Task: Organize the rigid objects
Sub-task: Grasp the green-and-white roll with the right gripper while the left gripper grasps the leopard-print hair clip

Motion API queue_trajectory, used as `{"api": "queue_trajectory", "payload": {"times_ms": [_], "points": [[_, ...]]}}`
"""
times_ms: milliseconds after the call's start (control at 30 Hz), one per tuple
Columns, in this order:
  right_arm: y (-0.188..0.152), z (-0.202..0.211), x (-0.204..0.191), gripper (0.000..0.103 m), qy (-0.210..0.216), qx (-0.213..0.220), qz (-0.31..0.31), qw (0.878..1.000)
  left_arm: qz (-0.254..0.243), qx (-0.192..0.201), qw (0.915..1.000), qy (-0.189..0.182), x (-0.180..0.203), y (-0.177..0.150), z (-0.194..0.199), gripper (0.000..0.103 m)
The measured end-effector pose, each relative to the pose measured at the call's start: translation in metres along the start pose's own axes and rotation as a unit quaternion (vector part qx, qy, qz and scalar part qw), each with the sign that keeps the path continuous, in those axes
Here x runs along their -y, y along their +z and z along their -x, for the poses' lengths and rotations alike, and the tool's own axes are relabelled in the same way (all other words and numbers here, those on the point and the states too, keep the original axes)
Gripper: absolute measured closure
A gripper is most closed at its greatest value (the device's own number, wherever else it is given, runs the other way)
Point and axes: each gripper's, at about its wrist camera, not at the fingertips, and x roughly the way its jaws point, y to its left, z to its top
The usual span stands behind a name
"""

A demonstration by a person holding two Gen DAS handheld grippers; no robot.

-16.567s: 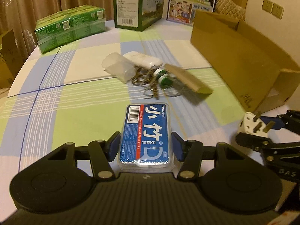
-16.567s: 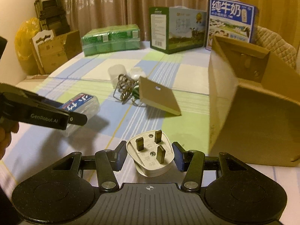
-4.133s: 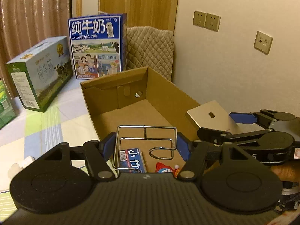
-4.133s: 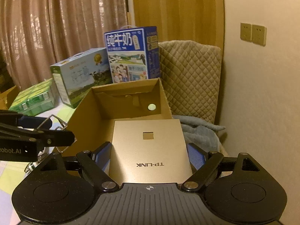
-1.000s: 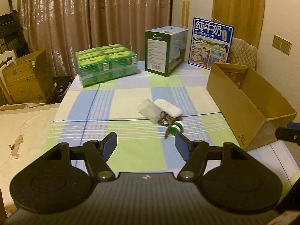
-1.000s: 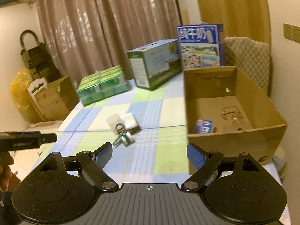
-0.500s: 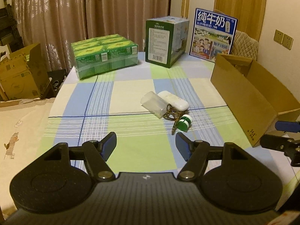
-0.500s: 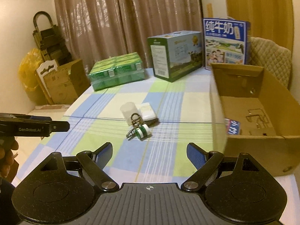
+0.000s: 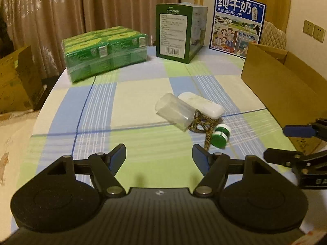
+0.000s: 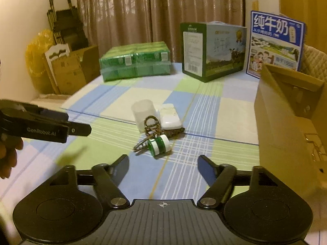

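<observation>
The small green-and-white plastic cylinder (image 10: 159, 144) lies on its side mid-table, touching a brown braided cord loop (image 10: 150, 125), just before a frosted plastic cup (image 10: 143, 110) and a white oblong case (image 10: 170, 116). You will likely find it light, stiff and prone to rolling, so pinch across its flat ends. Your left gripper (image 9: 159, 154) and right gripper (image 10: 163, 166) are both spread and empty, with the open brown cardboard box (image 10: 286, 122) to the right.

The left gripper (image 9: 159, 155) hangs over the checked tablecloth (image 9: 126, 94) with its jaws spread wide and nothing between them. Ahead lie a clear plastic container (image 9: 174, 111), a white case (image 9: 201, 104), a braided cord (image 9: 201, 125) and a small green-and-white bottle (image 9: 220, 135), clustered and apparently touching. The right gripper (image 9: 290, 143) reaches in beside the cardboard box (image 9: 278, 81).
</observation>
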Motion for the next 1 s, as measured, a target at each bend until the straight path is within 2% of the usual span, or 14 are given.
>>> {"api": "queue_trajectory", "payload": {"times_ms": [233,300,400,567,667,700,733,900,1000], "points": [[0.001,-0.048,0.005,0.046,0.02,-0.008,0.04,0.999,-0.026,0.013,0.9995,-0.016,-0.002,0.006,-0.029,0.036],[0.0,-0.059,0.004,0.049,0.023,-0.01,0.051,0.998,-0.028,0.004,0.9994,-0.021,0.0,0.008,-0.036,0.036],[0.001,-0.073,0.005,0.053,0.025,-0.017,0.06,0.998,-0.021,-0.02,0.9991,-0.031,-0.001,0.009,-0.046,0.047],[0.005,-0.092,0.007,0.059,0.028,-0.023,0.069,0.997,-0.035,-0.025,0.9985,-0.034,0.004,0.008,-0.05,0.047],[0.008,-0.099,0.007,0.065,0.035,-0.026,0.074,0.996,-0.037,-0.025,0.9982,-0.04,0.006,0.007,-0.051,0.047],[0.008,-0.1,0.007,0.071,0.039,-0.028,0.076,0.996,-0.038,-0.027,0.998,-0.043,0.008,0.008,-0.052,0.047],[0.008,-0.101,0.006,0.073,0.039,-0.03,0.078,0.996,-0.038,-0.028,0.9979,-0.045,0.009,0.008,-0.054,0.047],[0.003,-0.089,0.016,0.074,-0.001,-0.029,0.054,0.998,-0.036,-0.033,0.9957,-0.078,0.024,0.009,-0.067,0.048],[-0.002,-0.078,0.028,0.074,-0.019,-0.029,0.03,0.999,-0.059,-0.034,0.993,-0.096,0.04,0.008,-0.074,0.059]]}}
